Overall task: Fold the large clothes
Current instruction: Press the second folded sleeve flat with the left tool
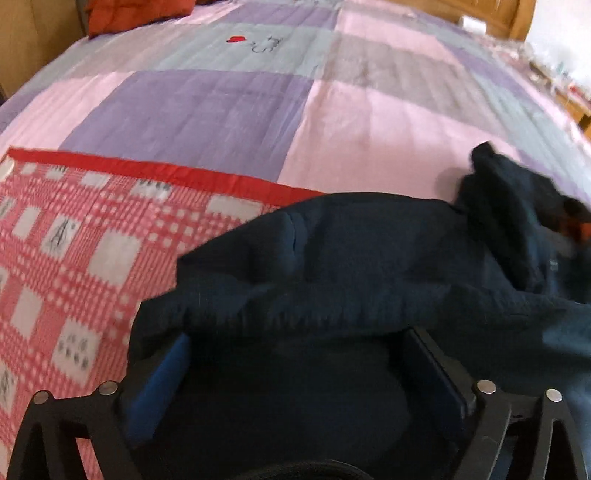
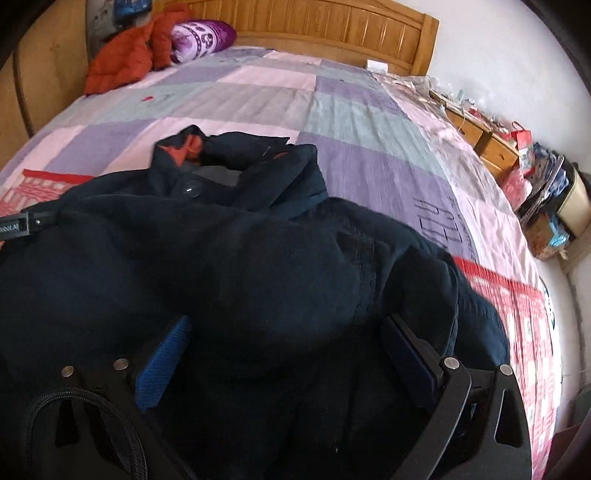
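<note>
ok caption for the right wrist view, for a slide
Right gripper open over a dark navy jacket on a patchwork bedspread.

We see a wide bed covered by a patchwork sheet of pink, purple and pale green squares, with a red-and-white checked blanket spread over its near end. At the far end stands a ribbed wooden headboard, and against it lie an orange quilted bundle and a purple patterned pillow. Along the white wall on the right runs a low wooden cabinet crowded with small clutter and red bags, and soft daylight fills the room.
</note>
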Demonstrator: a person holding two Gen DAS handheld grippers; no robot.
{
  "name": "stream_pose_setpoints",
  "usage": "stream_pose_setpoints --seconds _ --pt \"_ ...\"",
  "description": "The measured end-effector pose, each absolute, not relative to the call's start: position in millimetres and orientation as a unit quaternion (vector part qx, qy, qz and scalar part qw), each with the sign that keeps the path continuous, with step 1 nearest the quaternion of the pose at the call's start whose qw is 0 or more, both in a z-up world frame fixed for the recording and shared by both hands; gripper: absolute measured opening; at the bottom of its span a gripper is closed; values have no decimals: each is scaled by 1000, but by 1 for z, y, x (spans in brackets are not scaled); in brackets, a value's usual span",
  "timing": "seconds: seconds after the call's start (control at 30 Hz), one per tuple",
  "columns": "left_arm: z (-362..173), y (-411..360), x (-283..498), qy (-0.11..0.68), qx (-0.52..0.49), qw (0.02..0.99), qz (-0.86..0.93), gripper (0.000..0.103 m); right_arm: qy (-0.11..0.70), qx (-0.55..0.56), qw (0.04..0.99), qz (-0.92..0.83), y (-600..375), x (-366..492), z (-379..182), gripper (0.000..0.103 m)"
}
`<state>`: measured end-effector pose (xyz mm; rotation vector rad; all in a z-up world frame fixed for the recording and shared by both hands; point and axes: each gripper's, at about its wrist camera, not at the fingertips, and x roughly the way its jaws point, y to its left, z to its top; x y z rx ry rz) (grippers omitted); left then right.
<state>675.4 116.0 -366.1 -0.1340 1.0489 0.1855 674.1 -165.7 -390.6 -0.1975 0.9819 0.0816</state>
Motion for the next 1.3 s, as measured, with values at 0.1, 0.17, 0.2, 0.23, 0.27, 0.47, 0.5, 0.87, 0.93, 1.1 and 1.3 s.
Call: stream_pose_setpoints --seconds 0.1,0.17,0.2,0.23,0.27,0.47,0.5,0.87,0.93,1.1,1.3 --pt "-370 110 690 509 -48 854 94 99 482 -93 871 33 -165 700 -395 103" --pt "-364 116 689 509 -68 853 91 98 494 -67 866 38 -172 710 -396 103" --pt "-356 118 681 502 -82 857 79 98 494 -68 866 42 -174 711 -394 103" --pt "-349 121 672 493 -85 863 69 97 491 -79 866 44 -175 708 -393 103" --pt "-339 122 659 477 -78 873 62 97 485 -89 869 46 -176 699 -390 103" --pt "-294 113 585 394 -62 917 28 97 388 -59 918 50 -182 616 -349 103" --pt "-293 104 582 389 -60 919 20 97 379 -55 922 53 -177 612 -346 103" --pt "-352 115 599 450 -44 891 31 103 439 -97 888 100 -138 651 -387 82" --pt "-353 130 593 448 -28 892 48 103 435 -96 893 65 -175 648 -388 80" --pt "-357 153 585 460 -38 884 72 103 456 -63 888 6 -251 640 -386 95" --pt "-349 142 578 453 -21 887 85 103 449 -38 893 -8 -257 621 -384 95"
